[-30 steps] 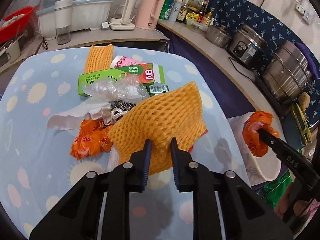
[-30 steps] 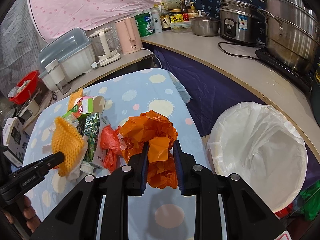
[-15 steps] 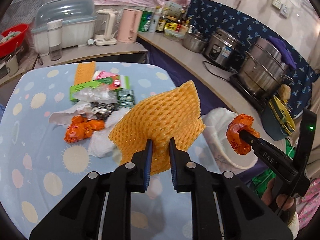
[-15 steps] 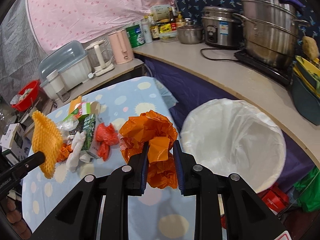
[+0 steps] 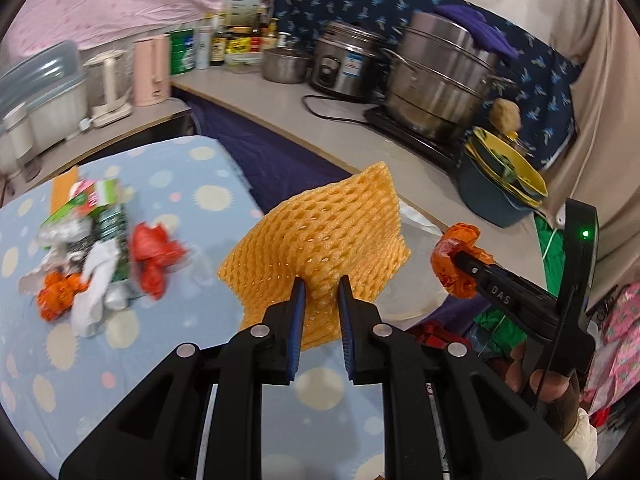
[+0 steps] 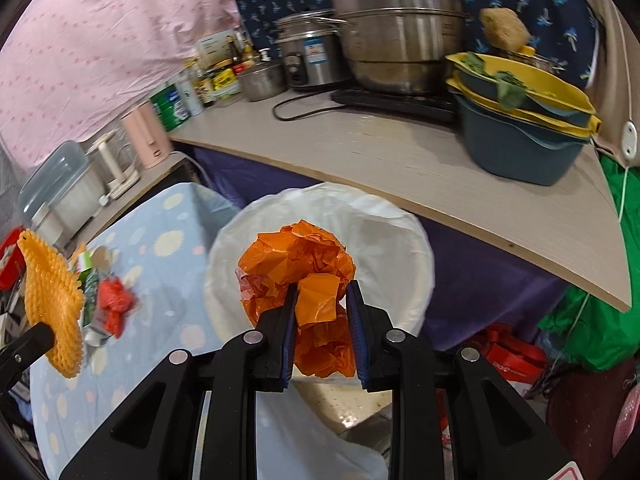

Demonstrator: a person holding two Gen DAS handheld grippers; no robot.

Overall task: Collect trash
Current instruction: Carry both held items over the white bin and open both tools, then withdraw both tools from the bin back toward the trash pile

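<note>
Two grippers, left (image 5: 322, 298) clamping yellow foam fruit net (image 5: 320, 240), right (image 6: 322, 312) clamping crumpled orange plastic bag (image 6: 298, 258), white-lined bin (image 6: 400, 232) half hidden beneath.

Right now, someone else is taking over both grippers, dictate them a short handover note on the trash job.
Left gripper: shut on the yellow foam net, held in the air beside the table.
Right gripper: shut on the orange bag, held in front of the white-lined bin.
Done: both pieces are lifted off the table; neither is in the bin yet.
Left: drop both in the bin, then go back for the pile on the table: red bag, green cartons, white tissue, orange wrapper.
</note>
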